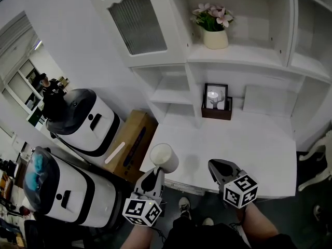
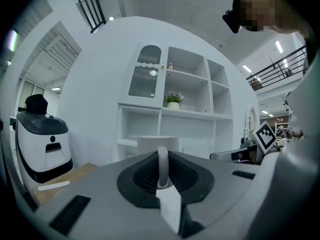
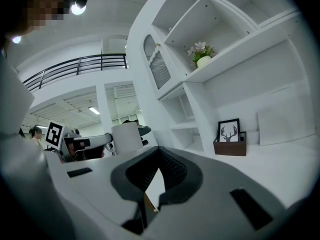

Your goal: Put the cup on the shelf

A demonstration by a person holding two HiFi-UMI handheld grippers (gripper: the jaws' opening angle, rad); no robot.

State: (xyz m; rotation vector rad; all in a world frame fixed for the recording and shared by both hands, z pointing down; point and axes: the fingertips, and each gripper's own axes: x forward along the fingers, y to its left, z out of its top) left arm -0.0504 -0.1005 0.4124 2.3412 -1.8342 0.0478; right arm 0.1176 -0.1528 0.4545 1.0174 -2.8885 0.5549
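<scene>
My left gripper (image 1: 154,176) is shut on the handle of a white cup (image 1: 164,157), which it holds upright over the front left corner of the white desk (image 1: 249,144). In the left gripper view the handle (image 2: 162,165) stands pinched between the dark pads, with the cup's body (image 2: 156,144) just beyond. The white shelf unit (image 1: 171,95) rises at the back of the desk. My right gripper (image 1: 219,169) hovers over the desk's front edge, shut and empty. The right gripper view shows the cup (image 3: 126,138) off to its left.
A pot of pink flowers (image 1: 215,35) stands on an upper shelf. A framed deer picture (image 1: 216,98) in a brown box sits at the back of the desk. A cardboard box (image 1: 136,139) and two white machines (image 1: 85,121) stand left of the desk.
</scene>
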